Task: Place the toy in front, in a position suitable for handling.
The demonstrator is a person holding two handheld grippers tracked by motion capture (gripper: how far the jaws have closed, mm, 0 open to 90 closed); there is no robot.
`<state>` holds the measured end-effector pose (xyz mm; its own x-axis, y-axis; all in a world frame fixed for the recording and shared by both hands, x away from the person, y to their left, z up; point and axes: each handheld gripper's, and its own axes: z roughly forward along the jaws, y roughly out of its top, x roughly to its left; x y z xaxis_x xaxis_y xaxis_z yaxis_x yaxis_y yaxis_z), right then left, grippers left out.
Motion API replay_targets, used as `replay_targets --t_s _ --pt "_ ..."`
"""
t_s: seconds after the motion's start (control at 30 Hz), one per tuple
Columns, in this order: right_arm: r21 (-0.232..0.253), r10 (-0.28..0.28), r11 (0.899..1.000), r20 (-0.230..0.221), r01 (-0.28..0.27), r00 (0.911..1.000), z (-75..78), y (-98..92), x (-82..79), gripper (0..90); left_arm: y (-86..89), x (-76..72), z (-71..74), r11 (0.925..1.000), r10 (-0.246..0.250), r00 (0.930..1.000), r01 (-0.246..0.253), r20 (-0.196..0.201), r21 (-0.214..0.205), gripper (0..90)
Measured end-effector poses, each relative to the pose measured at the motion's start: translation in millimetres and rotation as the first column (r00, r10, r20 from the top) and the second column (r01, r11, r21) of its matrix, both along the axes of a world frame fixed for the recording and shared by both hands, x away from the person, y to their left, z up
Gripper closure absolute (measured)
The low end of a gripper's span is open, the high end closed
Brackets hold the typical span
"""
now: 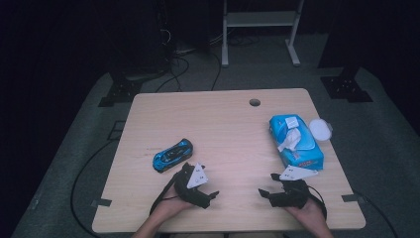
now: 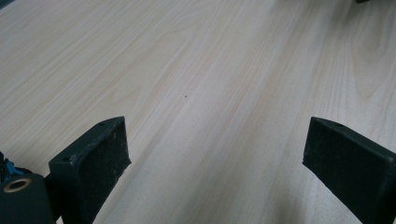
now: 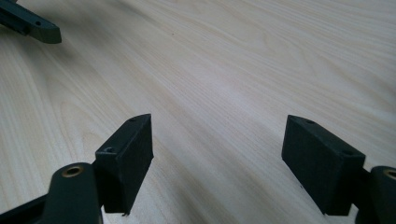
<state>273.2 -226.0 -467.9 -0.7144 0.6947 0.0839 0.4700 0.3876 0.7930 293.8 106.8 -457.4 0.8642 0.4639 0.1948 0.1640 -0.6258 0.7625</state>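
While both grippers [image 1: 210, 191] [image 1: 265, 186] gape empty, wipes pack [image 1: 295, 141] print — unreadable.

dark room, grey floor [image 1: 386, 148], white frame [image 1: 260, 20]

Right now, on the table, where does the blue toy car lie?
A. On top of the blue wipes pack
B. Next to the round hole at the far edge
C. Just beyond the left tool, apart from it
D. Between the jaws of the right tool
C: in the high view the blue toy car lies on the table just beyond the left tool, whose open jaws hold nothing.
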Motion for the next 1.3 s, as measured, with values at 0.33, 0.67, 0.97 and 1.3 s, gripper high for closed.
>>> replay_targets --t_s 0.33,0.67,0.97,1.3 --pt "0.023 -0.018 1.000 -0.006 0.019 0.9998 1.7 -3.2 -2.2 23.9 -4.4 3.8 11.9 1.0000 -0.006 1.0000 0.006 -0.003 0.004 4.7" --pt "0.037 -0.021 0.999 0.003 0.021 0.9998 5.2 -4.5 -4.6 23.8 10.3 17.4 46.5 0.9992 0.006 0.9993 -0.008 0.038 0.040 5.7" --pt "0.042 -0.023 0.999 -0.004 0.023 0.9997 5.7 -4.5 -4.9 23.4 31.8 37.7 66.7 0.9962 0.036 0.9990 -0.038 0.027 0.079 5.6" --pt "0.036 -0.019 0.999 0.000 0.019 0.9998 7.5 -3.0 -6.9 23.3 64.3 55.6 75.7 0.9847 0.091 0.9956 -0.093 0.023 0.148 5.6"
